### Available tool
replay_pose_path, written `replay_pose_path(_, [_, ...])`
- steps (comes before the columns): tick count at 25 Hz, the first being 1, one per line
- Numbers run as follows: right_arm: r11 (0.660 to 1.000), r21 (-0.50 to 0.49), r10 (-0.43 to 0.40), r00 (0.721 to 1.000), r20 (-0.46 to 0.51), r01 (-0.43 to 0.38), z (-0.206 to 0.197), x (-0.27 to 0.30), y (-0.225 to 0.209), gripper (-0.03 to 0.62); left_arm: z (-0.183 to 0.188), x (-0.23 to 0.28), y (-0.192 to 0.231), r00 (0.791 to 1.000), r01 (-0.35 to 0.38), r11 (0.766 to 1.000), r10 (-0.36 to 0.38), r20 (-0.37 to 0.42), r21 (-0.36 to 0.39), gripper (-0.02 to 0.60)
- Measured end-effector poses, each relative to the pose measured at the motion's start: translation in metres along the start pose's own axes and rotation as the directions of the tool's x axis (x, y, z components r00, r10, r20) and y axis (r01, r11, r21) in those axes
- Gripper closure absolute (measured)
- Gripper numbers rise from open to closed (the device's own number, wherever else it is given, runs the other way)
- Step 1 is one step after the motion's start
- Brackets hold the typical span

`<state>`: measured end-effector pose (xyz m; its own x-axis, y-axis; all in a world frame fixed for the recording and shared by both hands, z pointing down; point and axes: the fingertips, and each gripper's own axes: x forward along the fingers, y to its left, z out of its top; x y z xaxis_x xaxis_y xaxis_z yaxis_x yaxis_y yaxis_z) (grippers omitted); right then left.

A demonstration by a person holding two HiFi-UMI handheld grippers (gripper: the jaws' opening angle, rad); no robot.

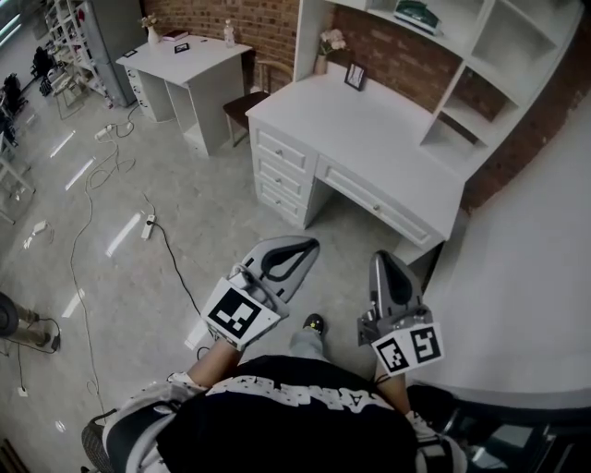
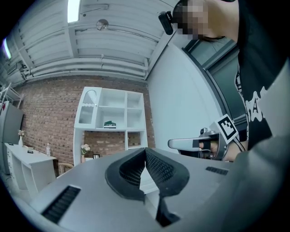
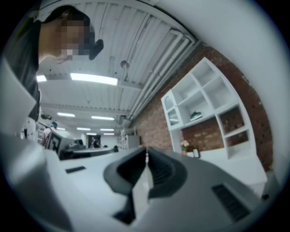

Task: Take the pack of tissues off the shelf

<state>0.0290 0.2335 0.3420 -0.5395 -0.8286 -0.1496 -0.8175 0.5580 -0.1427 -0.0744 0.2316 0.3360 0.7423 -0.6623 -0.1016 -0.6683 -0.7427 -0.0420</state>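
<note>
The left gripper (image 1: 305, 248) and right gripper (image 1: 382, 259) have their fingers pressed together, empty. Reaching the shelf (image 1: 439, 32) like that could shove the pack of tissues (image 1: 416, 11), high beyond the fingertips, backward or off. Count: one shelved desk (image 1: 369, 139) ahead of the fingers, two grippers, one pack.

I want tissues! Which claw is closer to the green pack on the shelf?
Right, probably. The right claw lines up nearer the pack; the left claw sits farther left.
</note>
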Motion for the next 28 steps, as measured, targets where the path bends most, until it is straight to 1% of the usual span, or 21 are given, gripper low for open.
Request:
replay_pose_path(11, [1.0, 0.008, 0.009, 1.0, 0.003, -0.009, 0.003, 0.036, -0.057, 0.56, -0.005, 0.061, 0.025, 1.0, -0.006, 1.0, 0.007, -0.012, 0.014, 0.548])
replay_pose_path(21, [1.0, 0.01, 0.029, 1.0, 0.01, -0.029, 0.007, 0.065, -0.1, 0.56, -0.009, 0.106, 0.046, 0.999, -0.029, 0.999, 0.03, -0.02, 0.023, 0.548])
replay_pose_path(28, [1.0, 0.011, 0.029, 0.999, 0.014, -0.029, 0.007, 0.077, -0.129, 0.56, -0.015, 0.137, 0.055, 0.999, -0.03, 0.999, 0.03, -0.022, 0.03, 0.548])
